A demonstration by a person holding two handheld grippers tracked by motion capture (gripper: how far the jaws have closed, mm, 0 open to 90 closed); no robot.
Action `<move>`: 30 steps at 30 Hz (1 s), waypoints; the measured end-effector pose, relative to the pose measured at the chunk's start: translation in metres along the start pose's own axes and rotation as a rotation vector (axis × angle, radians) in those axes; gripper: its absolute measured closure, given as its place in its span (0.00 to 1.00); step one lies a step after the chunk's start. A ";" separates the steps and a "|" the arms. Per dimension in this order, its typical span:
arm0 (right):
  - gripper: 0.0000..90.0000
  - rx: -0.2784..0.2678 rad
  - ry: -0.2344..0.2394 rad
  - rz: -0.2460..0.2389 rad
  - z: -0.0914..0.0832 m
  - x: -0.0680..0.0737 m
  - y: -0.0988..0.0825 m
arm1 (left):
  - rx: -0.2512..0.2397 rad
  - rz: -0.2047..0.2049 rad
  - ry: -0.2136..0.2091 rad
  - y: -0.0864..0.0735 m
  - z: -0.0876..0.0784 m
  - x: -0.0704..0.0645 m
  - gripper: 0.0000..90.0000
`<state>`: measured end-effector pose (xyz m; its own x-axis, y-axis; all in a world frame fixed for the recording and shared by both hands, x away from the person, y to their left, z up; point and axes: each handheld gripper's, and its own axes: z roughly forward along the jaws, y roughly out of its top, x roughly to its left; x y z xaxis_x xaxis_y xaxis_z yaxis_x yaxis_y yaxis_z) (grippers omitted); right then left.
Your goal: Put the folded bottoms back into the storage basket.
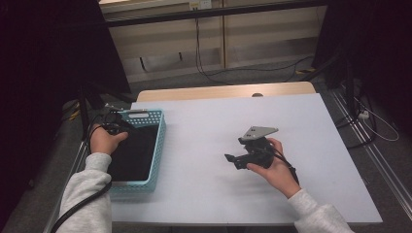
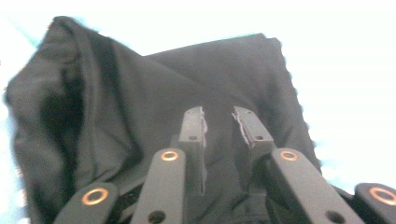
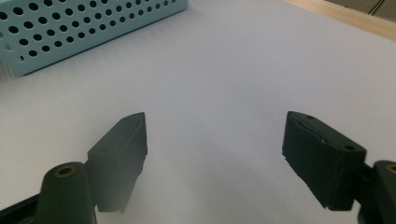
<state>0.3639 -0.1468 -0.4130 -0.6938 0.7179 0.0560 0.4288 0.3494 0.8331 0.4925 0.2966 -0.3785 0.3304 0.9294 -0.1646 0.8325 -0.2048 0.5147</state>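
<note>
Left gripper (image 2: pixel 219 116): I see its jaws parted by a narrow gap, gripping nothing, just above the black cloth (image 2: pixel 154 107) in the blue basket (image 1: pixel 156 145).
Right gripper (image 3: pixel 215 158): jaws spread wide, empty, over bare white table (image 1: pixel 204 184).
Obscured: cloth's edges washed out by glare.
Writing: none I can read.

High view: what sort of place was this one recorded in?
Probably a lab or workshop set up for recording, not a home. A plain white table stands on a grey floor, loose cables trail behind it, and dark stands flank it. On it sits a blue perforated basket holding black cloth.
</note>
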 end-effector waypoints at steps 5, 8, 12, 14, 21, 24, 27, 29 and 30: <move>0.24 -0.004 -0.019 0.015 -0.009 -0.008 -0.005 | -0.009 0.006 -0.008 0.003 -0.001 -0.006 0.73; 0.24 -0.010 -0.026 0.021 -0.013 -0.011 -0.007 | -0.013 0.012 -0.003 0.005 -0.002 -0.008 0.69; 0.24 -0.010 -0.034 0.025 -0.017 -0.014 -0.009 | -0.011 0.018 -0.014 0.007 -0.002 -0.014 0.64; 0.24 -0.011 -0.038 0.024 -0.018 -0.015 -0.009 | -0.021 0.020 -0.017 0.008 -0.002 -0.018 0.61; 0.24 -0.012 -0.047 0.039 -0.027 -0.021 -0.015 | -0.003 0.056 -0.034 0.011 -0.001 -0.032 0.49; 0.24 -0.012 -0.052 0.049 -0.030 -0.025 -0.018 | -0.019 0.063 -0.047 0.013 -0.003 -0.040 0.46; 0.24 -0.015 -0.058 0.058 -0.035 -0.029 -0.022 | -0.019 0.077 -0.071 0.014 -0.005 -0.048 0.44; 0.24 -0.014 -0.061 0.067 -0.038 -0.031 -0.024 | -0.022 0.085 -0.084 0.014 -0.005 -0.053 0.42; 0.24 -0.014 -0.061 0.069 -0.039 -0.032 -0.026 | -0.024 0.086 -0.088 0.014 -0.005 -0.055 0.41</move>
<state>0.3528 -0.2024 -0.4147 -0.6262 0.7755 0.0807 0.4658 0.2892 0.8363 0.4838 0.2440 -0.3576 0.4393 0.8776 -0.1917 0.7886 -0.2746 0.5502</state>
